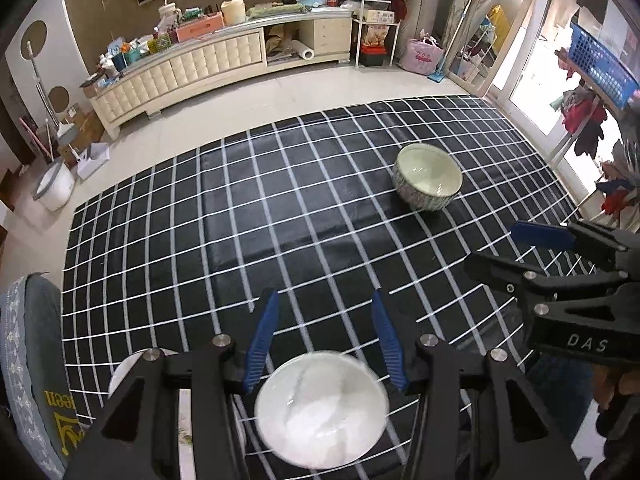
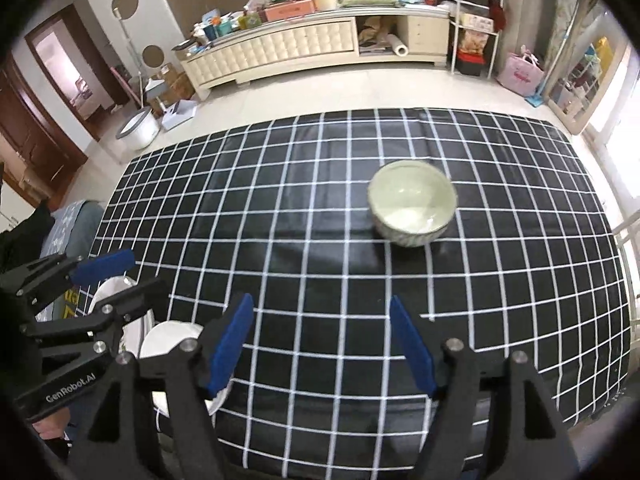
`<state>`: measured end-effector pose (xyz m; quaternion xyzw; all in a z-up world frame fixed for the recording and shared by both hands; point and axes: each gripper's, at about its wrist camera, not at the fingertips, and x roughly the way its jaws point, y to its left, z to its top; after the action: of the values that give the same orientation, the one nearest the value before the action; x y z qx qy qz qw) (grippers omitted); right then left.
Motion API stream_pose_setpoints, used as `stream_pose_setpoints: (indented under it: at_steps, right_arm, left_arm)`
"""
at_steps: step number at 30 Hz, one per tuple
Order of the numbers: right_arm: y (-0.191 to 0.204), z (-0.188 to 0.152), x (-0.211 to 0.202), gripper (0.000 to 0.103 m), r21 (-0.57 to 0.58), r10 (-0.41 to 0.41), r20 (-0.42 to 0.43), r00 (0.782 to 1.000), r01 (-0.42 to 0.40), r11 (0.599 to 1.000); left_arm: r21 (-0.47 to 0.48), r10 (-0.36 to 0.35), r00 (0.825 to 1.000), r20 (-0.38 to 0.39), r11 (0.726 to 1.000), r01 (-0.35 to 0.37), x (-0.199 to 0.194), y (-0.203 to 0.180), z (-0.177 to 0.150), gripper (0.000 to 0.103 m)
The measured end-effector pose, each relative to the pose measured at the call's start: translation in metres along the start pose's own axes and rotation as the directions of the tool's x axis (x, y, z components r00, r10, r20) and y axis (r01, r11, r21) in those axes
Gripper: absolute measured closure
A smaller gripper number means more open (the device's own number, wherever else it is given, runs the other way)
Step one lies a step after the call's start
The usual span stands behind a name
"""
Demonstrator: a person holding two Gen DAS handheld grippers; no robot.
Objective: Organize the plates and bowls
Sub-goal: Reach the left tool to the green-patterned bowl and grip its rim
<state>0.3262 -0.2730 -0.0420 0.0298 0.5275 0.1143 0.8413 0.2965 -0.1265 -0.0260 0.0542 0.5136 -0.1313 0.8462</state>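
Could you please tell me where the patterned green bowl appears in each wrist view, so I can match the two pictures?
Left wrist: the green bowl sits right of centre, upper middle, on the checked tablecloth.
Right wrist: green bowl just right of centre.
Shared landmark: the cream cabinet along the far wall.

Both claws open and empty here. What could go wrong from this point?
1. The white bowl sits near the table's front edge, directly under the left claw; a bump might push it off.
2. The two claws are close together; the right claw could clip the left when moving.
3. The green bowl is deep with a curved wall, so a rim pinch may slip.
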Motion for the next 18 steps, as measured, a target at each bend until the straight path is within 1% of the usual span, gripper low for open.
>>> stream_pose_setpoints:
  at_steps: [6, 9, 12, 16, 18]
  right_arm:
    - [-0.036, 0.023, 0.0, 0.028, 0.047, -0.011, 0.013, 1.0, 0.01, 0.999]
    - [-0.05, 0.031, 0.005, 0.028, 0.065, -0.021, 0.008, 1.0, 0.02, 0.998]
    - [-0.062, 0.038, 0.016, 0.028, 0.08, -0.026, -0.006, 1.0, 0.026, 0.996]
    - [-0.076, 0.049, 0.029, 0.028, 0.102, -0.025, -0.022, 0.999, 0.027, 0.994]
    - [-0.085, 0.055, 0.037, 0.028, 0.129, -0.03, -0.032, 0.999, 0.033, 0.991]
  left_arm:
    - [0.004, -0.026, 1.0, -0.015, 1.0, 0.026, 0.018, -0.024, 0.035, 0.057]
    - [-0.004, -0.083, 0.996, -0.021, 0.997, 0.083, 0.029, -0.031, 0.051, 0.057]
    - [0.006, -0.073, 0.996, -0.045, 0.997, 0.073, 0.045, -0.039, 0.068, 0.057]
    - [0.031, -0.063, 0.996, -0.058, 0.997, 0.065, 0.064, -0.05, 0.089, 0.057]
    - [0.016, -0.07, 0.995, -0.068, 0.997, 0.071, 0.073, -0.052, 0.098, 0.057]
